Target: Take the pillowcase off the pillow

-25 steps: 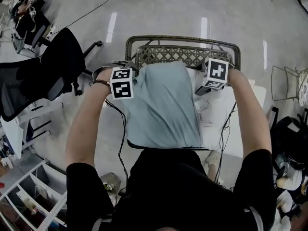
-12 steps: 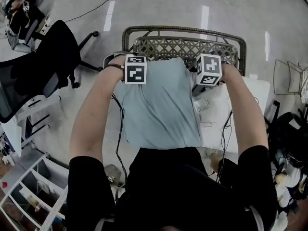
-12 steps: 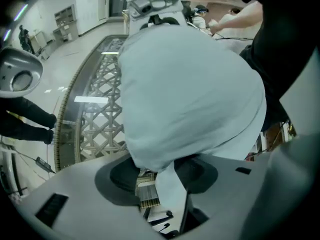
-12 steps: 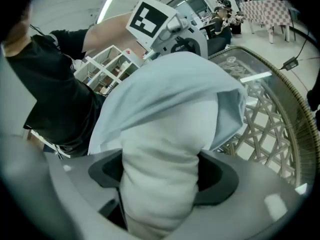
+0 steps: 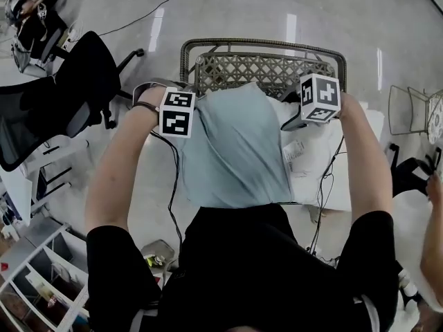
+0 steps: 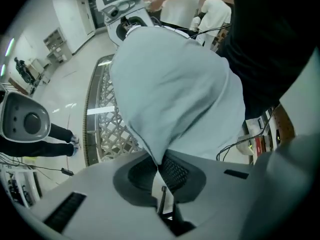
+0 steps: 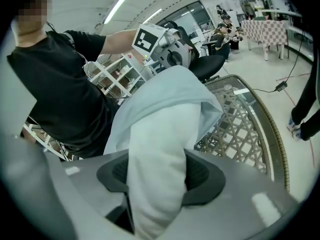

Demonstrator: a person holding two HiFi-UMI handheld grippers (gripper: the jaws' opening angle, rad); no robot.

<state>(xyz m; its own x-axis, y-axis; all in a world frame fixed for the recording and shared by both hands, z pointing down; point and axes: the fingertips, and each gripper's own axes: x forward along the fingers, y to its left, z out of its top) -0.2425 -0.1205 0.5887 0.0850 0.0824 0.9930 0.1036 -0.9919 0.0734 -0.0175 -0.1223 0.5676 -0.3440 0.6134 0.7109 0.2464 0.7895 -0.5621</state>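
A light blue pillowcase [image 5: 235, 151] covers most of a white pillow [image 5: 315, 164] lying on a wicker table [image 5: 263, 68]. My left gripper [image 5: 190, 122] is at the case's far left corner. In the left gripper view its jaws have just closed, and the gripper [image 6: 160, 166] is shut on a pinch of the blue pillowcase [image 6: 170, 74]. My right gripper [image 5: 294, 120] is at the pillow's far right end. Its jaws have just been closing, and the gripper [image 7: 155, 181] now presses on the bare white pillow [image 7: 157, 144], beside the blue pillowcase [image 7: 165, 91].
The table has a metal rim [image 5: 187, 50] and stands on a shiny floor. A black office chair [image 5: 62, 95] is at the left and a white shelf unit [image 5: 34, 282] at the lower left. Cables [image 5: 322, 185] hang by the pillow. Another person's arm [image 5: 432, 241] shows at the right edge.
Both grippers have moved apart, the left one leftwards and nearer, the right one rightwards. More of the white pillow shows at the right than half a second ago.
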